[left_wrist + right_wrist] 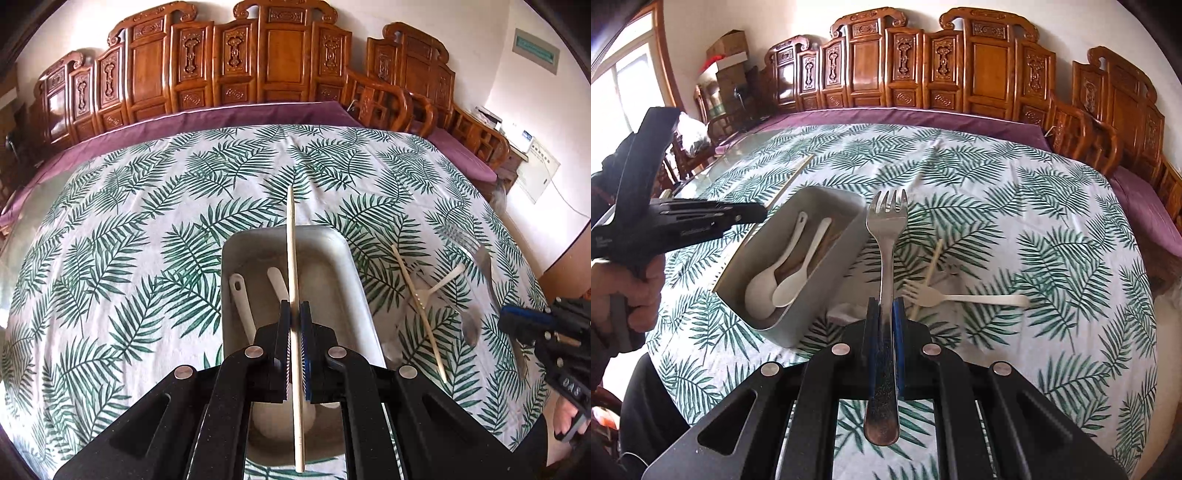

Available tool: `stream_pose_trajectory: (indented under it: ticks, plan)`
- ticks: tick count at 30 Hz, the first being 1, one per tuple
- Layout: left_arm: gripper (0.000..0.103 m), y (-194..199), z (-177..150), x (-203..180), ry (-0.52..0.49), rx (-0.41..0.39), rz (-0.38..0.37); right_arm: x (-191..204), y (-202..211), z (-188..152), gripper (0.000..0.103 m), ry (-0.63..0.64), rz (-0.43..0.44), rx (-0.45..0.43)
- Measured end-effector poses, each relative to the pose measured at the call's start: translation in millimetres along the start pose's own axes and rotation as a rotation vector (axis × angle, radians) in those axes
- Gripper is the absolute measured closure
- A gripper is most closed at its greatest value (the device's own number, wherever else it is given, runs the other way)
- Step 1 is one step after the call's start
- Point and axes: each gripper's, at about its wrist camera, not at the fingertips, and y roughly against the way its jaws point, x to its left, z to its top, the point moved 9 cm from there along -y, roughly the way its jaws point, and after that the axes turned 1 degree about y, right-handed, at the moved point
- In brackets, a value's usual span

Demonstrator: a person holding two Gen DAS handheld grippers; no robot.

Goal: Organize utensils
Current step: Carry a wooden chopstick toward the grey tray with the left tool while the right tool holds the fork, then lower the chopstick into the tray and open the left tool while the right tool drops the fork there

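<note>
Utensils are mid-sort: left gripper [295,315] clamps a pale wooden chopstick [293,258] above the grey metal tray [354,280] holding two white spoons [783,269]; next, lower and release; right gripper [885,314] clamps a steel fork [886,236] beside it, awaiting its turn

White letters reading roughly "DAS" stand on the black body of the right gripper [517,320]. Print on the green wall plaque [535,50] and white wall notice [537,175] is too small to read.
</note>
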Motion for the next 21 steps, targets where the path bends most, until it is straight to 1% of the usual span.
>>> stream_pose_trajectory:
  ticks: [6, 12, 14, 16, 18, 21]
  plan:
    - [0.099, -12, -2, 6, 0.012, 0.015, -0.019, 19, -10, 3, 0.093, 0.021, 0.008, 0.014]
    - [0.099, -16, -12, 8, 0.017, 0.025, -0.040, 28, -15, 8, 0.093, 0.041, 0.000, 0.022]
    - [0.099, -18, -14, 10, 0.011, 0.025, -0.036, 29, -17, 10, 0.093, 0.037, 0.000, 0.022]
    - [0.098, -18, -16, 11, 0.008, 0.029, -0.036, 31, -19, 11, 0.093, 0.032, 0.002, 0.025]
    - [0.098, -16, -17, 11, 0.016, 0.034, -0.051, 36, -22, 12, 0.093, 0.035, 0.004, 0.028]
    - [0.096, -7, -15, 13, 0.006, 0.013, -0.043, 43, -26, 16, 0.093, 0.043, 0.006, 0.032]
